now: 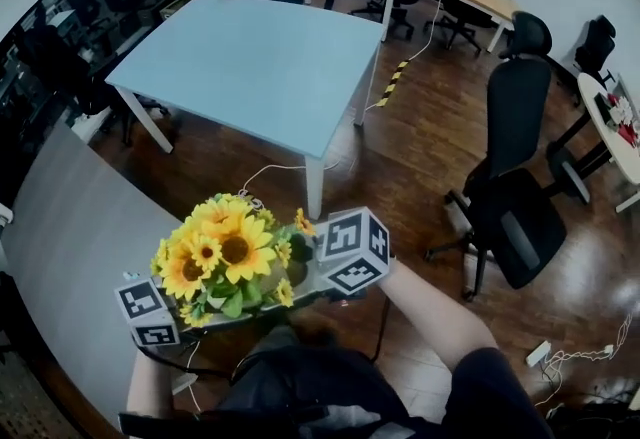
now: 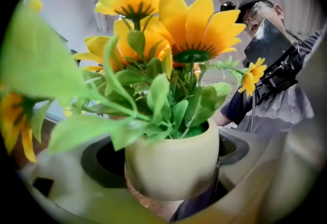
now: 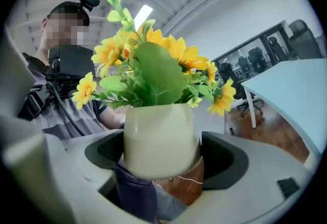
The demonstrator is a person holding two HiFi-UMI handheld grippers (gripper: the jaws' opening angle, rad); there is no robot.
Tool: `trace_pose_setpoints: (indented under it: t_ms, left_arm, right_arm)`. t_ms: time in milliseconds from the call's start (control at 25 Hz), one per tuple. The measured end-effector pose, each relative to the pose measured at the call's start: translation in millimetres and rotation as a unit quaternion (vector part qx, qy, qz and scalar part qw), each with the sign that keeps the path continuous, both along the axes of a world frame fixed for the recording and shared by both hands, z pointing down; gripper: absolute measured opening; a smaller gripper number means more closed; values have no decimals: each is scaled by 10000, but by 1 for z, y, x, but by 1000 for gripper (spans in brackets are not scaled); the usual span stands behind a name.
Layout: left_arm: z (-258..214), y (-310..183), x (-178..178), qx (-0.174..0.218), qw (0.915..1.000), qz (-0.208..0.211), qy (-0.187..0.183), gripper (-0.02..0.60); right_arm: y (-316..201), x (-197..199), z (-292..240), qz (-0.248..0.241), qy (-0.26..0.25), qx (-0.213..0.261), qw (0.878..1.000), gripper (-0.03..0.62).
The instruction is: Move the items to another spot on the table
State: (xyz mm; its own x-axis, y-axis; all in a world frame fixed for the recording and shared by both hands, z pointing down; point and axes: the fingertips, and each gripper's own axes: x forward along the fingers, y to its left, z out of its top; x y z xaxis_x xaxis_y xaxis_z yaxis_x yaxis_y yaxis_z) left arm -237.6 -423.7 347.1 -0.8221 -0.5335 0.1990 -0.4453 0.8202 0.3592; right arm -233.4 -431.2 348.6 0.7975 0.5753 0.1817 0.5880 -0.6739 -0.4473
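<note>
Sunflower pot (image 3: 161,139) airborne, just off the grey table's (image 1: 60,257) edge!
Left tongs (image 2: 173,177) and right tongs (image 3: 161,154) pinch it from opposite sides; best carried upright, squeeze even, both moving together.

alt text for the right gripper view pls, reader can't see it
A cream round pot of yellow sunflowers with green leaves fills the centre, gripped between the grey jaws of the right gripper and held in the air. Behind it at left is the person in a grey shirt; at right, a pale blue table over brown wooden floor.
</note>
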Motion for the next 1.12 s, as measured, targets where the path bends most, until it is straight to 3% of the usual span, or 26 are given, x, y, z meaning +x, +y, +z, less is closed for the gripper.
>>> trace_pose_setpoints:
  t_ms: [320, 600, 840, 1120]
  left_arm:
    - [-6, 80, -25, 172, 9977, 114, -649, 506]
    - [-9, 145, -32, 92, 9955, -325, -889, 506]
    - [-5, 172, -65, -203, 9928, -1077, -488, 506]
    - [-16, 156, -138, -338, 9784, -2035, 155, 506]
  right_arm:
    - [81, -26, -2, 129, -533, 128, 9984, 474]
    - [145, -35, -3, -180, -597, -33, 9980, 472]
    - [172, -68, 0, -1021, -344, -204, 9940, 472]
    - [167, -137, -6, -2102, 99, -476, 9764, 472]
